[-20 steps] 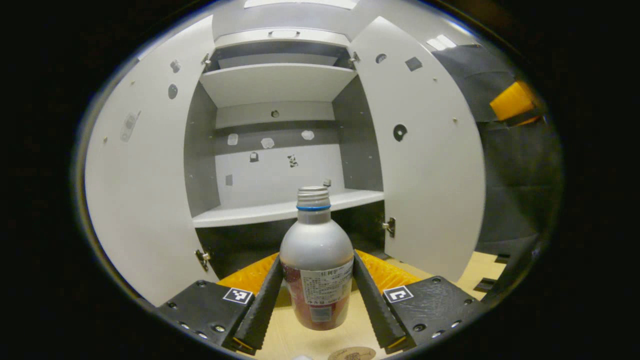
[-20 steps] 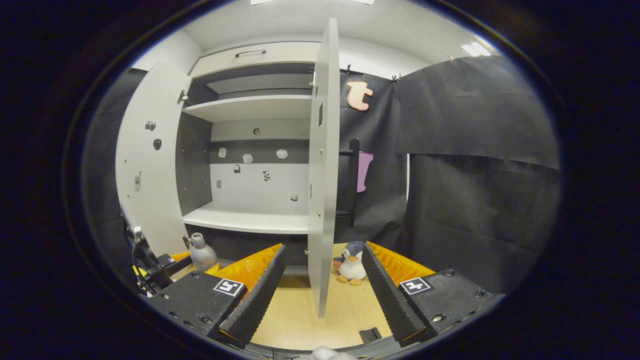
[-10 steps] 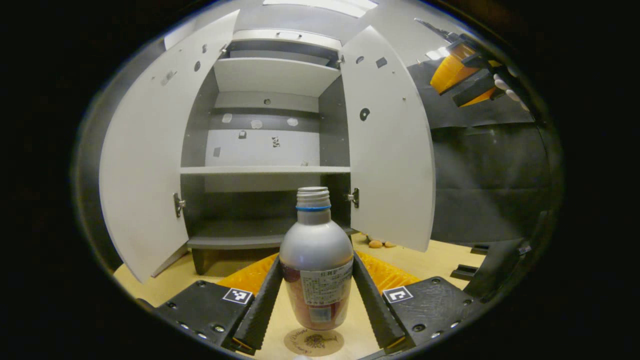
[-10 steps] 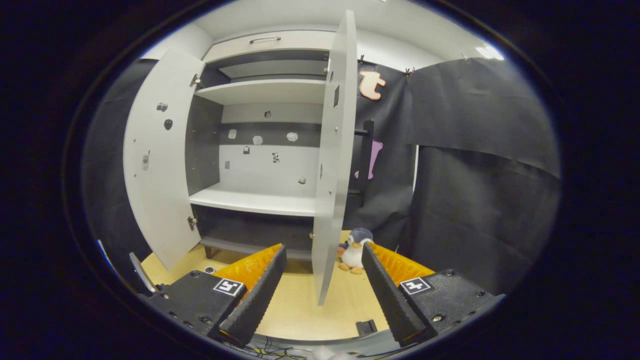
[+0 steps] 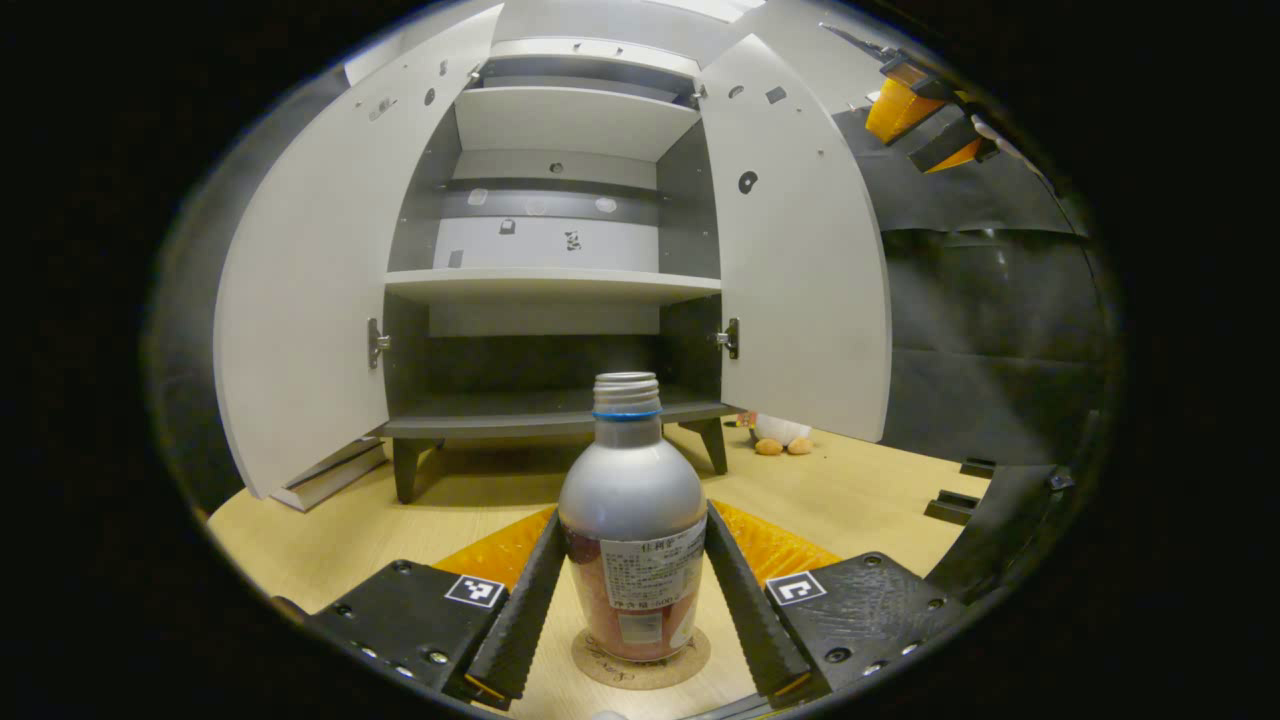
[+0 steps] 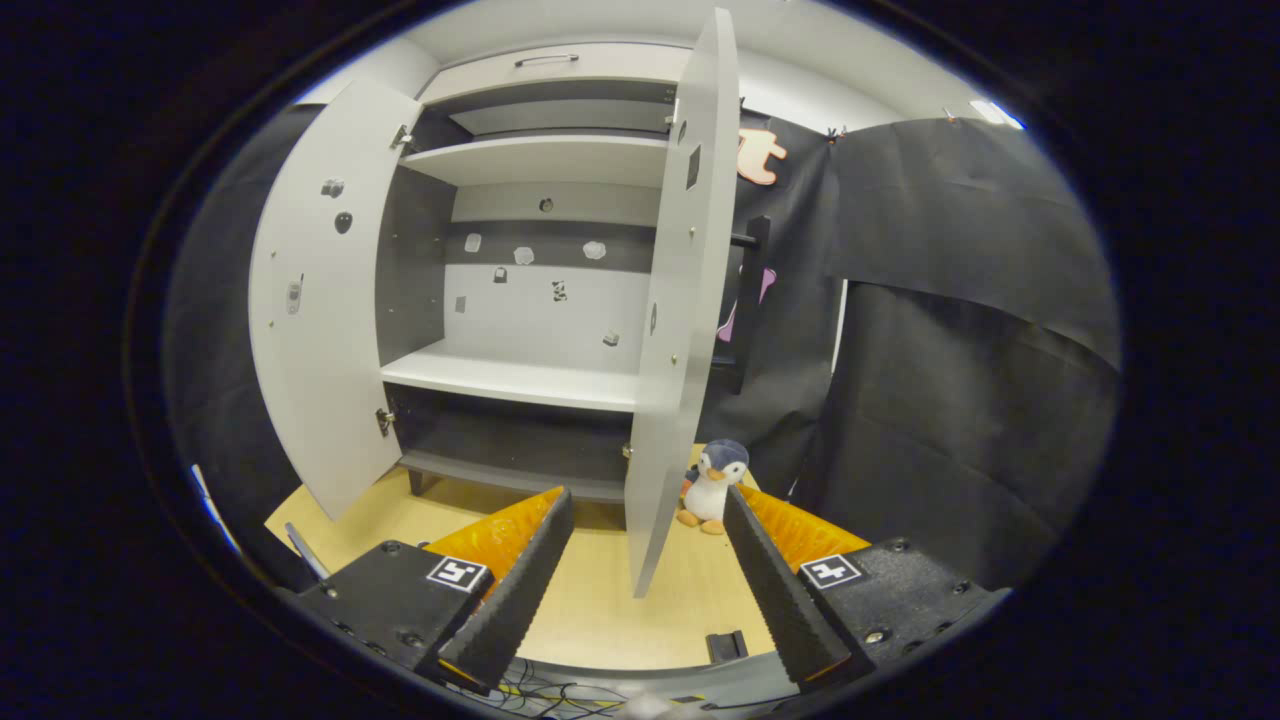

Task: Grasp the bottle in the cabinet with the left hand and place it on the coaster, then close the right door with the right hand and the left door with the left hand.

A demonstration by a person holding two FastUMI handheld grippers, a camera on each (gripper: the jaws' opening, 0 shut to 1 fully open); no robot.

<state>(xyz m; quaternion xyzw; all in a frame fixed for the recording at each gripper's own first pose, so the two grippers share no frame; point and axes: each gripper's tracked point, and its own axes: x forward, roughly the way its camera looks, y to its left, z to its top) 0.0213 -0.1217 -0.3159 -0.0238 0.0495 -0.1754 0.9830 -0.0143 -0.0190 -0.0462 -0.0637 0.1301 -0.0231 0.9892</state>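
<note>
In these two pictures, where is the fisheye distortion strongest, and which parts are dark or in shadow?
Left gripper view: the cabinet doors bow outward toward the edges, the bottle in the centre stays sharp, and the lower shelf space is dark. Right gripper view: the right door curves edge-on, and the penguin toy sits in dimmer light.

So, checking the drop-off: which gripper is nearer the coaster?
Left. The left gripper is shut on the bottle standing on the coaster; the right gripper faces the right door.
</note>
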